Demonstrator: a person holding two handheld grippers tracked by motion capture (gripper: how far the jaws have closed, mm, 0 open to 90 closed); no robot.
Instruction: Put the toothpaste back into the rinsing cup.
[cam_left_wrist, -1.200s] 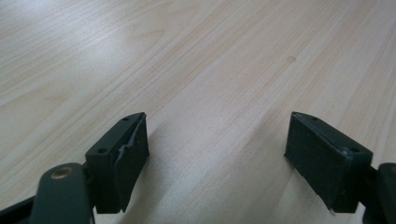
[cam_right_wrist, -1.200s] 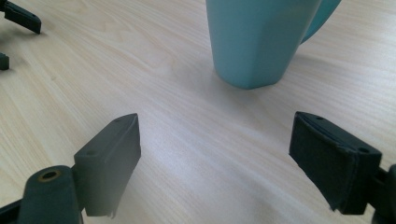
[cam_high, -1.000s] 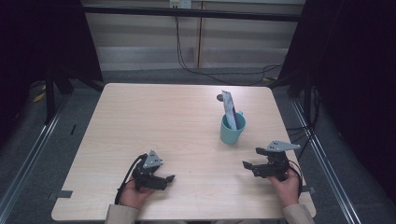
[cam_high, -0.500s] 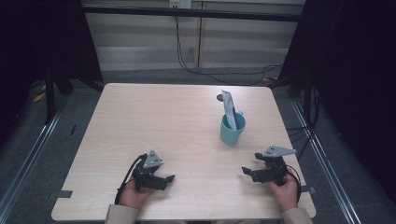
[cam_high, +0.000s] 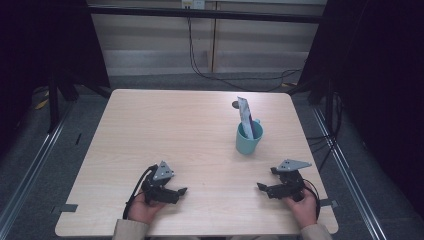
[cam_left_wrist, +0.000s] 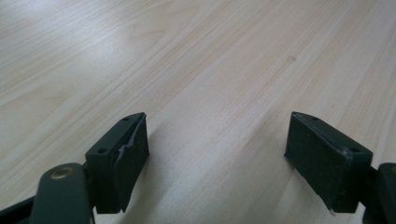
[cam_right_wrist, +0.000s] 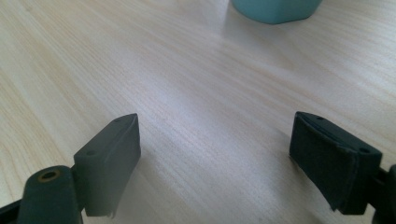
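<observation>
Both grippers are resting near the front edge of the pale wooden table (cam_high: 190, 130), jaws spread wide and holding nothing. The right gripper (cam_high: 272, 187) is facing the teal ceramic mug (cam_high: 248, 138), standing upright toward the right edge with a grey-white packet (cam_high: 246, 116) leaning inside. Judged best: approaching level, jaws straddling the mug wall. The left gripper (cam_high: 172, 192) is lying idle.

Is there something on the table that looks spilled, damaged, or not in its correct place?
Nothing stands out. The teal mug stands upright with a packet leaning inside it. Left gripper and right gripper are both open above bare wood.
</observation>
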